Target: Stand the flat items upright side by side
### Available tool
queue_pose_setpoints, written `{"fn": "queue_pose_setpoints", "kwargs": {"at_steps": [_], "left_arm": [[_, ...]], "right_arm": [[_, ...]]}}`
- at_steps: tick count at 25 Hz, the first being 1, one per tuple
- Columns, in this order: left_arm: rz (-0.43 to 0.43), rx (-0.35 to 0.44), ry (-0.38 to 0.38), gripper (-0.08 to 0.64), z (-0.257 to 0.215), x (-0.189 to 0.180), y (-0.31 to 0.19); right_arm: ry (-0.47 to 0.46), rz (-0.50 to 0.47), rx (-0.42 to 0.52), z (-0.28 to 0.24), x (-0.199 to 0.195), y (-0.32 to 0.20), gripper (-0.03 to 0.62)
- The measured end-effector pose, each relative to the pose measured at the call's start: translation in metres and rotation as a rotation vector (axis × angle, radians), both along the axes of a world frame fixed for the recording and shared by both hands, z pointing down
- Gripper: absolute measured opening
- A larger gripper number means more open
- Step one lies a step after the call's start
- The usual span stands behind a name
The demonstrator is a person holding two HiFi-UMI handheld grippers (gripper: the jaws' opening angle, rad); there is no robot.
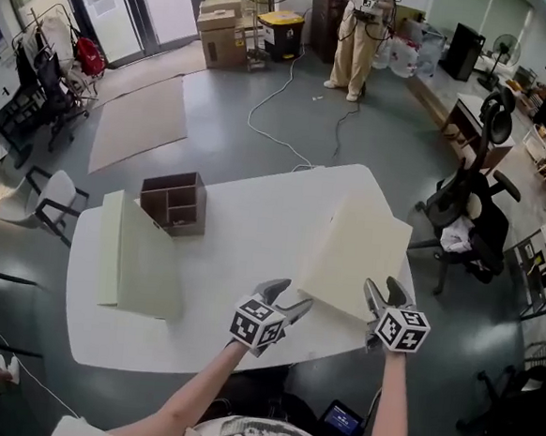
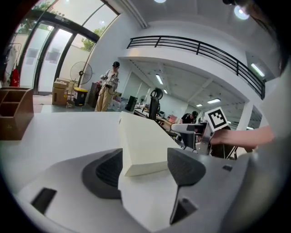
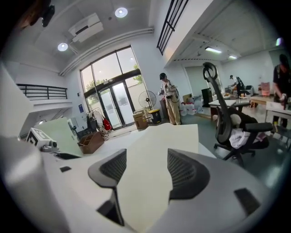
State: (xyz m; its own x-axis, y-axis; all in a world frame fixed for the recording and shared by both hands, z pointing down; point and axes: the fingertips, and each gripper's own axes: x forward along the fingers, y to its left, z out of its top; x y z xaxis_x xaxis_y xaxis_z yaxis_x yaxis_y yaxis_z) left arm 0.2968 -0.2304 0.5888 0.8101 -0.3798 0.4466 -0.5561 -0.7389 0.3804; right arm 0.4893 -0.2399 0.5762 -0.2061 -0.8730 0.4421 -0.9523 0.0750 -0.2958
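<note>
At the white table (image 1: 221, 274) near edge, left gripper (image 1: 287, 296) and right gripper (image 1: 385, 292) gape empty; I judge the broad cream flat board (image 1: 360, 252) light, stiff; take its near corners.

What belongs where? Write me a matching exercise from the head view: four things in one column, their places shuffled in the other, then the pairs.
1. brown organiser
2. cream panel
3. office chair
4. yellow-lidded bin

a. on the floor, right of the table
b. lying on the table's right half
c. far back, beside cardboard boxes
d. table's back left, next to pale green panels

Pairs: 1-d, 2-b, 3-a, 4-c
</note>
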Motion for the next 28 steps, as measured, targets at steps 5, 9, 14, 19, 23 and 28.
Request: {"fn": "queue_pose_setpoints", "kwargs": {"at_steps": [5,9,14,19,23,28], "left_arm": [[-0.032,-0.133,0.035,0.316,0.026,0.016,-0.027],[-0.018,-0.177,0.026,0.325,0.041,0.023,-0.033],[-0.001,-0.244,0.072,0.333,0.048,0.029,-0.035],[0.037,-0.269,0.089,0.334,0.052,0.04,-0.033],[0.064,-0.272,0.072,0.334,0.06,0.045,-0.036],[0.078,-0.294,0.067,0.348,0.068,0.048,-0.031]], "right_arm": [[-0.074,0.094,-0.032,0.018,0.057,-0.044,0.302],[-0.179,0.188,-0.055,0.038,0.098,-0.064,0.331],[-0.289,0.199,-0.069,0.052,0.121,-0.088,0.356],[-0.313,0.105,-0.163,0.066,0.123,-0.112,0.383],[-0.402,0.11,-0.231,0.084,0.124,-0.129,0.417],[-0.473,0.082,-0.27,0.087,0.123,-0.128,0.428]]}}
